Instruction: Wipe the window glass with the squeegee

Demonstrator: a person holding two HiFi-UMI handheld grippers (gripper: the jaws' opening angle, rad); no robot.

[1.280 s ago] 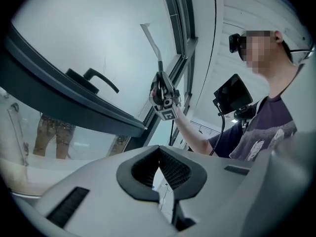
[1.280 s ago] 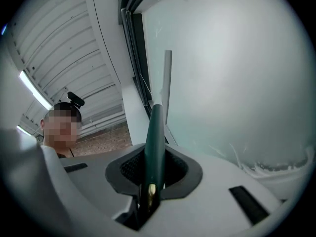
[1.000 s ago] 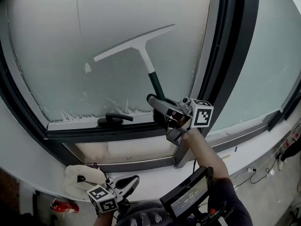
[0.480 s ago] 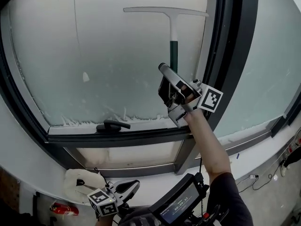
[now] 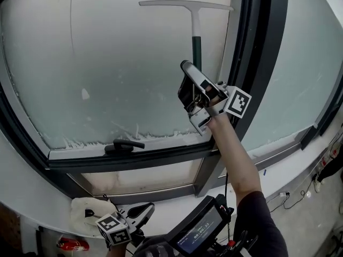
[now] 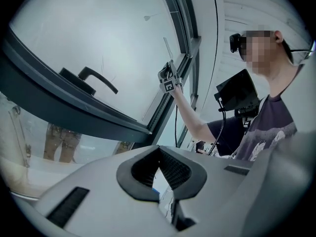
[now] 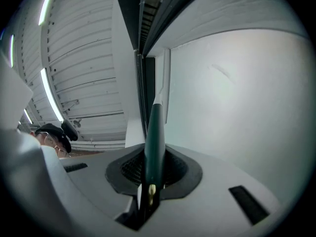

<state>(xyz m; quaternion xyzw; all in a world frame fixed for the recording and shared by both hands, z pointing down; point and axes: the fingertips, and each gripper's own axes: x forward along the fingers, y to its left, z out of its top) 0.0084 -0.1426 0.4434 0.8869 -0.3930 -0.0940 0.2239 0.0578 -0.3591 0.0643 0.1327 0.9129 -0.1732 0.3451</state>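
The squeegee (image 5: pixel 196 42) has a white blade and a dark green handle. It stands upright against the frosted window glass (image 5: pixel 118 74), with its blade level near the top right of the pane. My right gripper (image 5: pixel 194 92) is shut on the lower end of the handle, close to the dark window frame (image 5: pixel 262 63). In the right gripper view the green handle (image 7: pixel 154 132) runs up between the pads of the right gripper (image 7: pixel 153 158) to the blade. My left gripper (image 5: pixel 138 213) hangs low below the sill, its jaws closed on nothing. The left gripper (image 6: pixel 159 151) faces the window from below.
A black window handle (image 5: pixel 123 144) sits on the lower frame. A white cloth (image 5: pixel 86 208) lies on the sill at lower left. A small screen (image 5: pixel 201 230) is at the person's chest. A band of residue runs along the pane's bottom edge (image 5: pixel 139 133).
The right gripper has lifted the squeegee from low and tilted to upright, the blade now near the top right of the pane. The left gripper has stayed low.
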